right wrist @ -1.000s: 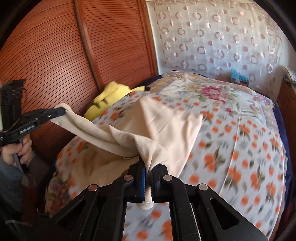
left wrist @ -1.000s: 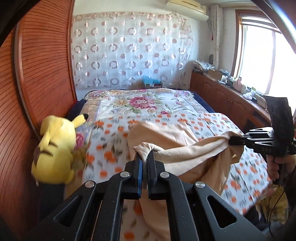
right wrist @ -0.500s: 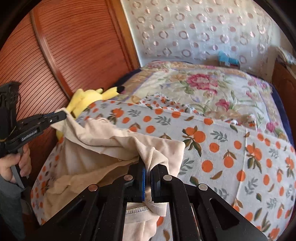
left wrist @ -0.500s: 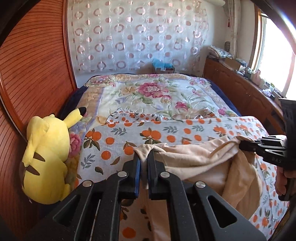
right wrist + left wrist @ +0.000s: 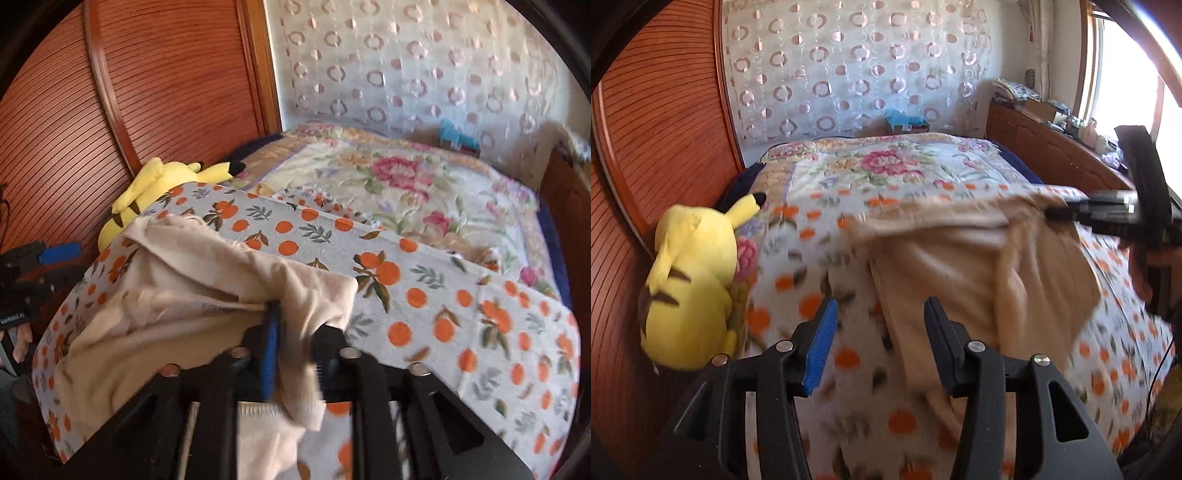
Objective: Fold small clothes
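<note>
Left wrist view: the left claw (image 5: 879,332) has just been opening and its jaws stand apart, nothing pinched between them. The beige cloth (image 5: 964,266) lies on the orange-print sheet (image 5: 798,280), spreading from 12 to 2 o'clock of the claw, its near edge running down just inside the right finger. At 3 o'clock of the frame the right claw (image 5: 1052,213) meets the cloth's far corner. A yellow plush (image 5: 690,280) sits at 9 o'clock.

Right wrist view: the right claw (image 5: 297,332) has also just been opening. Its jaws are parted with a fold of cloth (image 5: 177,314) draped loosely between them, hem hanging toward 6 o'clock; the rest lies heaped from 9 to 11 o'clock.
</note>
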